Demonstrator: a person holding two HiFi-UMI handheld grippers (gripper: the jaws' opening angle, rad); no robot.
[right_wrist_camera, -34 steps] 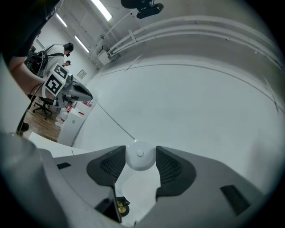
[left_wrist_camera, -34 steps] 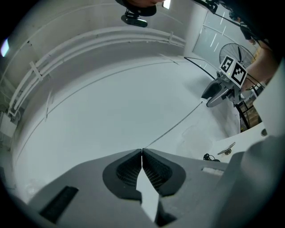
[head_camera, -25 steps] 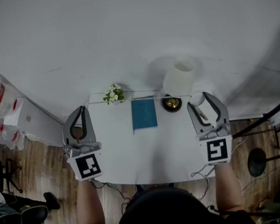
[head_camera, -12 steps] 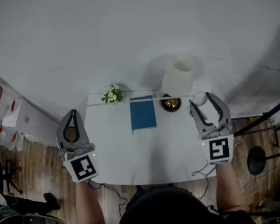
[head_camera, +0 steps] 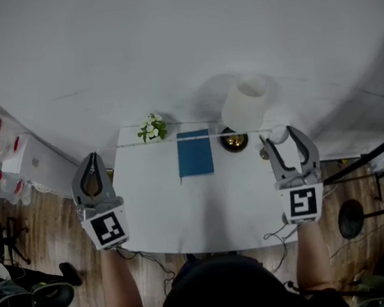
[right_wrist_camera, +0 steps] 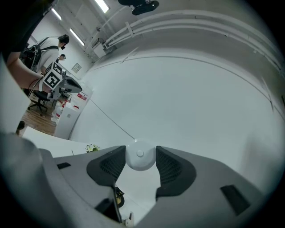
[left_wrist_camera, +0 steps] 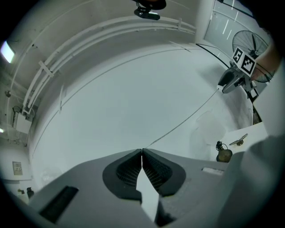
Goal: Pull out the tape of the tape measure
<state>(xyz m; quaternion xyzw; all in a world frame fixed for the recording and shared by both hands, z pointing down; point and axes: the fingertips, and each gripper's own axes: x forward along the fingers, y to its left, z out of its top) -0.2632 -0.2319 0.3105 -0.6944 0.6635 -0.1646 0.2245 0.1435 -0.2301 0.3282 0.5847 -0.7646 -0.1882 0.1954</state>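
Observation:
A white round tape measure case (right_wrist_camera: pixel 140 156) sits between the jaws of my right gripper (right_wrist_camera: pixel 140 156), which is shut on it. In the head view this gripper (head_camera: pixel 282 132) hangs over the table's far right corner with the case (head_camera: pixel 278 135) at its tips. A thin tape (head_camera: pixel 135 144) stretches left across the table's far edge to my left gripper (head_camera: pixel 92 155), off the table's left side. In the left gripper view the jaws (left_wrist_camera: pixel 142 153) are pressed shut on the tape's end, and the tape (left_wrist_camera: pixel 187 118) runs off toward the right gripper (left_wrist_camera: pixel 231 81). The right gripper view shows the tape (right_wrist_camera: pixel 111 120) too.
On the white table (head_camera: pixel 186 213) lie a blue book (head_camera: pixel 195 154), a small flower sprig (head_camera: pixel 151 128) and a lamp with a white shade (head_camera: pixel 245 107) on a brass base (head_camera: pixel 234 141). A white cabinet (head_camera: pixel 39 166) stands left; a black stand (head_camera: pixel 355 219) stands right.
My left gripper has moved left, off the table's edge, drawing more tape out. The right gripper shifted slightly right with the case.

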